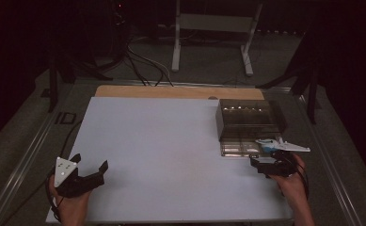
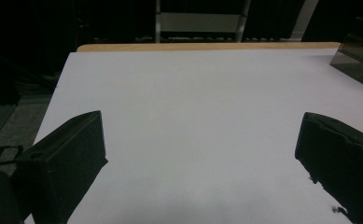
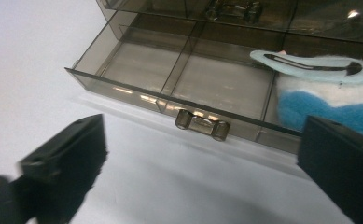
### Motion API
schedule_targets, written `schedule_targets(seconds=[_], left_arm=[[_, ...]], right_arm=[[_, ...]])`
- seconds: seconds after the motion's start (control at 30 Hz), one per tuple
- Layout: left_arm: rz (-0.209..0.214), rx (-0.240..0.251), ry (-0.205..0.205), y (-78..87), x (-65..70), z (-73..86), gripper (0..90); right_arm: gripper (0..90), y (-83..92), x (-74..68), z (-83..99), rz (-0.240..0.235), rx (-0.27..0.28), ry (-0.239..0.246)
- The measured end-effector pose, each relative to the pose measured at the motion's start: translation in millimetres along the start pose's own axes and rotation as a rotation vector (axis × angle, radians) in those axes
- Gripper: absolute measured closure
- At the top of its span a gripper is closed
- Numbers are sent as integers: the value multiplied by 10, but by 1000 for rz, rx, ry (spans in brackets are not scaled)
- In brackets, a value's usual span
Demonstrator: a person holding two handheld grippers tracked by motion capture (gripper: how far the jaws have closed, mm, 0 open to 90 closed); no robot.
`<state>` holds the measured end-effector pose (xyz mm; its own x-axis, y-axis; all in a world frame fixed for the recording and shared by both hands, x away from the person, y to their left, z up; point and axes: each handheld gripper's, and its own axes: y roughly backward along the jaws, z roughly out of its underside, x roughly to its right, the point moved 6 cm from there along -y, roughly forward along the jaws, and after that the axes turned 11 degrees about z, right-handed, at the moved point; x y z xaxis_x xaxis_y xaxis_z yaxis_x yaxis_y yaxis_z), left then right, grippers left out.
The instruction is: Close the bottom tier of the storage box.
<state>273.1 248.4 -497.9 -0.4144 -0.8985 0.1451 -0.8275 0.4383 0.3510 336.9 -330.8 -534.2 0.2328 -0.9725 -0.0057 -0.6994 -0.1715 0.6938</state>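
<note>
Smoky clear drawer box (image 1: 246, 120) at right rear of white bench (image 1: 162, 155), bottom drawer (image 3: 179, 74) pulled out, blue-and-white fuzzy hair clip (image 3: 324, 88) lying in its right compartment, right tool (image 1: 265, 165) jaws wide just before drawer handle (image 3: 201, 124), left tool (image 1: 89, 169) jaws wide, empty, well apart at near left.

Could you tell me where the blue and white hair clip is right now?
The hair clip lies in the open drawer's rightmost compartment, just ahead of the right gripper.
</note>
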Motion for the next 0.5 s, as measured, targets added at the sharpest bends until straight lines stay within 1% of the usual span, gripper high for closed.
schedule_targets(seconds=[0.1,0.17,0.2,0.23,0.27,0.3,0.33,0.4,0.43,0.47,0.5], left_arm=[[0,1,1,-3,0,-1,33],[2,0,-1,-8,6,-2,33],[1,-1,-1,-12,10,-3,33],[2,-1,-3,-13,13,-4,33],[3,-1,-3,-15,16,-4,33],[3,-3,-4,-18,18,-3,33],[3,-4,-4,-19,17,-1,33],[3,-2,0,-18,14,0,33],[2,-2,0,-16,11,0,33],[2,-2,-1,-14,8,0,33],[3,-1,0,-13,6,0,33]], right_arm=[[77,7,13,-6,9,8,-7],[151,14,26,-2,21,12,-5],[163,18,34,-2,26,16,-8],[201,21,43,-2,28,18,-9],[286,35,61,-3,38,24,-9],[286,35,61,-3,38,24,-9],[330,39,71,-3,45,27,-7],[445,44,83,2,47,28,-6],[505,40,84,9,51,28,5],[537,39,84,10,52,27,7],[537,39,84,10,52,27,7]])
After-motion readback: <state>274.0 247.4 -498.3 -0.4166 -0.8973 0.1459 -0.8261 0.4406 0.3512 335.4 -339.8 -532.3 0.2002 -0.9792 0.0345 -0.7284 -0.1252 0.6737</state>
